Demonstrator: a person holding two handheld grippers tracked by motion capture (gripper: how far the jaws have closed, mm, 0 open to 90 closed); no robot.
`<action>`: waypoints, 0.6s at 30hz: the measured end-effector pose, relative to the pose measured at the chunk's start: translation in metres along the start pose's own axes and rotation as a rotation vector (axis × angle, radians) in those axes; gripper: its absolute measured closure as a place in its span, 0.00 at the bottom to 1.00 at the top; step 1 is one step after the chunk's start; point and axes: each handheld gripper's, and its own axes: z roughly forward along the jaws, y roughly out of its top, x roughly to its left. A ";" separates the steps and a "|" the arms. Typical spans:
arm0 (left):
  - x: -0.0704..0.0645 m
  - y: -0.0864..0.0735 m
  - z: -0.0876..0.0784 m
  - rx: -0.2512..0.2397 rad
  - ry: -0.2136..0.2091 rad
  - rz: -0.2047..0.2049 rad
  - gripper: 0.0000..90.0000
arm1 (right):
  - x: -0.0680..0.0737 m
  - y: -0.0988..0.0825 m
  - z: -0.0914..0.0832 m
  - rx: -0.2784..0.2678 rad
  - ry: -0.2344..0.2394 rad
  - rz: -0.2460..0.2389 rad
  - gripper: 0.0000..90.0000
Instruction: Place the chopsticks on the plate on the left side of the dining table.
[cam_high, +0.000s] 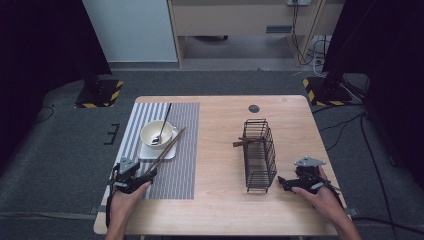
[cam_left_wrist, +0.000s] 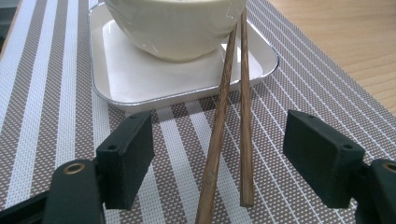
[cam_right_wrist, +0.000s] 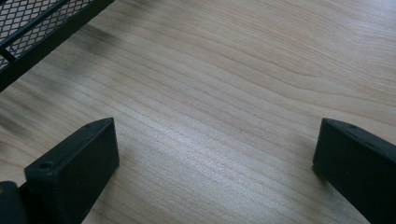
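A: How far along can the work be judged to be?

B: The pair of chopsticks (cam_left_wrist: 229, 126) is seen laid on the striped placemat (cam_high: 175, 170), its far ends propped against the cream bowl (cam_high: 157, 133), which stands on the small white tray (cam_left_wrist: 121, 79) at the left of the table (cam_high: 225, 200). The setting-down looks done. The jaws of the left gripper (cam_left_wrist: 229, 163) stand apart on either side of the near ends, and no pad is pressed on the wood, so the pair is taken as released. What seems left is for that gripper to be drawn clear.

A: And the other hand?

B: The right gripper (cam_high: 284, 182) is held at the near right, just beside the near end of the black wire basket (cam_high: 260, 155). Its jaws are wide open over bare wood, with nothing between them.

A: What is given by one view and not by another?

B: From the high view the whole layout is read: a spoon (cam_high: 163, 126) rests in the bowl, and something brown pokes out of the basket's left side; what it is cannot be told. The gap between pads and chopsticks is settled in the left gripper view. In the right gripper view a corner of the basket's mesh (cam_right_wrist: 42, 28) is caught at the upper left.
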 end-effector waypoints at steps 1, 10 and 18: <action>0.000 0.000 0.001 0.007 -0.004 0.006 0.26 | 0.000 0.000 0.000 0.000 0.001 0.000 0.00; -0.003 -0.001 0.003 0.027 -0.005 0.030 0.23 | 0.000 0.000 0.000 0.000 0.001 0.000 0.00; -0.003 -0.002 0.004 0.033 -0.020 0.037 0.19 | 0.000 0.000 0.000 -0.001 -0.001 0.003 0.00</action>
